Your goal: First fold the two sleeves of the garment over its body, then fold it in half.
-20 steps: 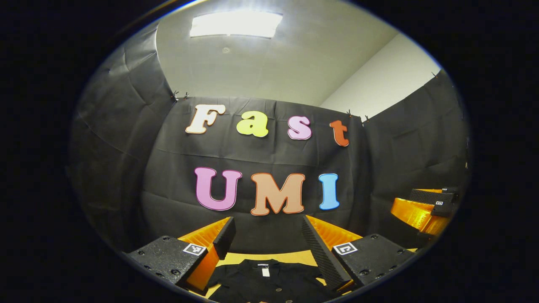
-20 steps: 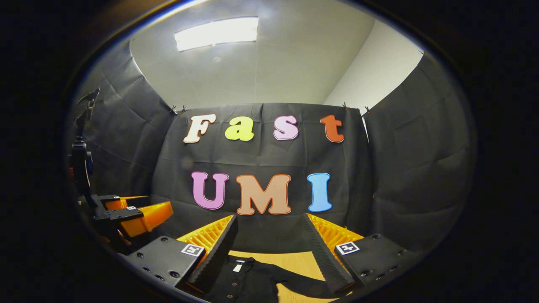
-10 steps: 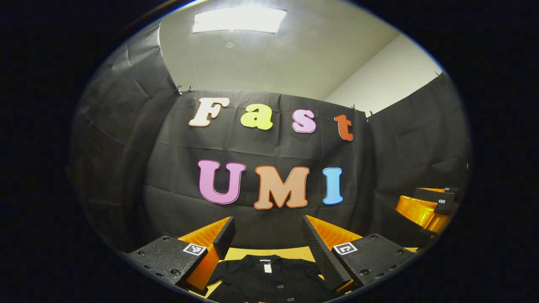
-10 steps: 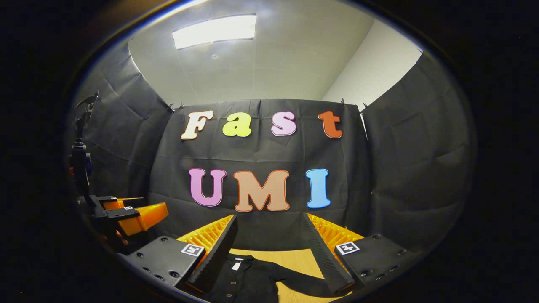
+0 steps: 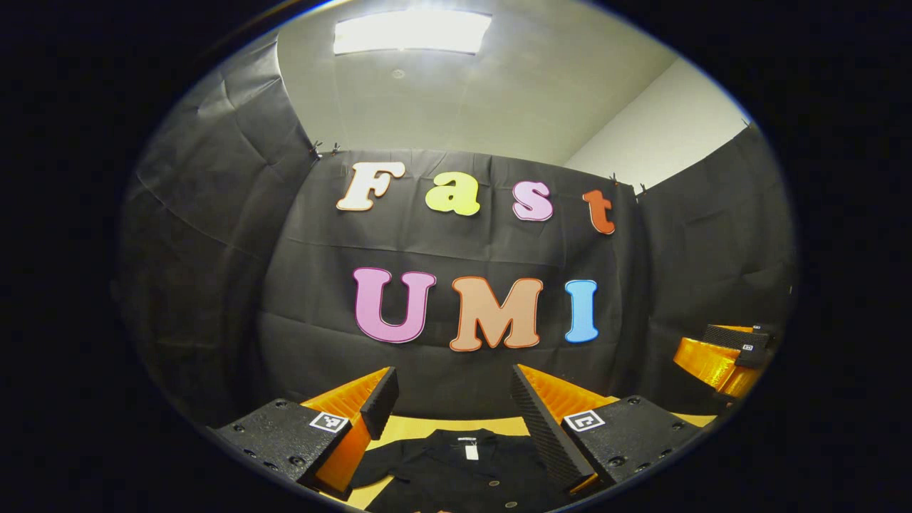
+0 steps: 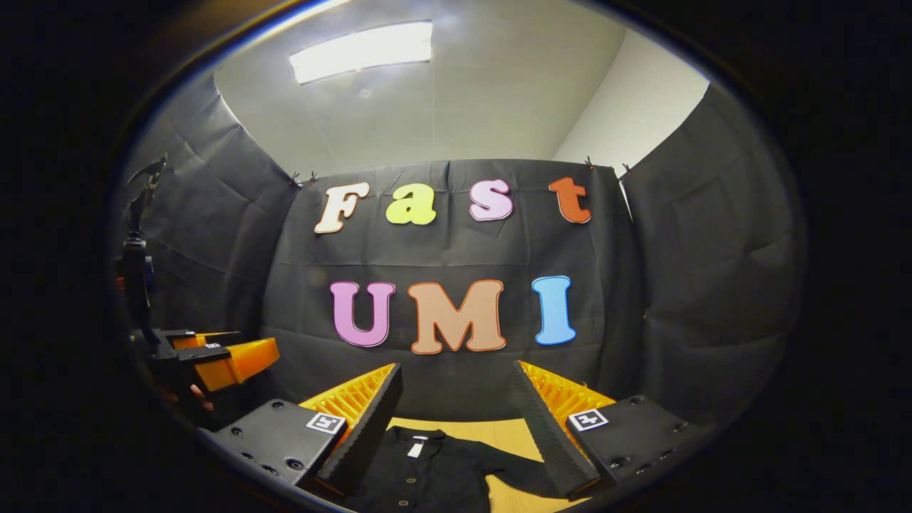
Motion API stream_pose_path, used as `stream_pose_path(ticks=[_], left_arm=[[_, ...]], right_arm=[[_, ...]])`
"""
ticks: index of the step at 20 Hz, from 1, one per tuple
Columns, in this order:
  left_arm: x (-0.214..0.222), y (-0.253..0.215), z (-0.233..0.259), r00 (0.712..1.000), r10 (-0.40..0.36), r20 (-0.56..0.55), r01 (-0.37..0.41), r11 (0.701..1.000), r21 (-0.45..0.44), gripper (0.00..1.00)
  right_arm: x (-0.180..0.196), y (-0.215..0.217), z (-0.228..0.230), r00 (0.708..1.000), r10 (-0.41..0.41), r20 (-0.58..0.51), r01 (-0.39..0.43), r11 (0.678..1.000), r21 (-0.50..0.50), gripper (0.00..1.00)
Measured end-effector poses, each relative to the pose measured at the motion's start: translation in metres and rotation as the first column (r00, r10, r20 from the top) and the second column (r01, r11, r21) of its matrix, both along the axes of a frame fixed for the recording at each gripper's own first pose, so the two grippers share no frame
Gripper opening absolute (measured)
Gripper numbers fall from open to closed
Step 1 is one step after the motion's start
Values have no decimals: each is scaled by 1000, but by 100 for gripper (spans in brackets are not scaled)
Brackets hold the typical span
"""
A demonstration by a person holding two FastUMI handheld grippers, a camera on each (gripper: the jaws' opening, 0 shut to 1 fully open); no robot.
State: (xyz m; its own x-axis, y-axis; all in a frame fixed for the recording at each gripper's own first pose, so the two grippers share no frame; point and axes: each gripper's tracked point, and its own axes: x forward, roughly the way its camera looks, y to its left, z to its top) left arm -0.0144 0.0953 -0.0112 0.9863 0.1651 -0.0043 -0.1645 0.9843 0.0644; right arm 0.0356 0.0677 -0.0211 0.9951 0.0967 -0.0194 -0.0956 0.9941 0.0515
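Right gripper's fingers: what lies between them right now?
In the right gripper view, the open right gripper frames the black shirt's collar end, lying on the wooden table; neither finger touches it.

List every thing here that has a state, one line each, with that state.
Shirt: lying flat on the table, buttoned, collar toward the wall, one sleeve stretched out sideways, unfolded.
Left gripper: open, above the shirt, holding nothing.
Right gripper: open, above the shirt, holding nothing.
Ceiling light: on.
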Motion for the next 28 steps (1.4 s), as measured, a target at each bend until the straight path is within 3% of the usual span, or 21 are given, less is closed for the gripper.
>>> stream_pose_path(ticks=[9,12,15,18,23,28], left_arm=[[10,24,-6,999,-49,0,49,999,-8,94],[13,24,-11,999,-40,-16,40,999,-30,94],[22,20,-12,1000,-4,-3,4,999,-45,94],[29,7,-10,1000,3,12,-2,999,-48,93],[39,-9,-10,999,28,15,-27,999,-37,94],[45,-19,-11,999,54,10,-54,999,-4,94]], right_arm=[[18,22,-7,999,-40,20,41,999,-22,97],[27,11,-12,999,-43,15,44,998,-53,97],[42,-37,-41,995,-83,-60,78,993,-84,99],[54,-110,-70,975,-180,-131,167,980,-104,97],[70,-194,-141,921,-276,-274,241,958,-156,98],[76,-242,-216,862,-301,-409,241,951,-193,98]])
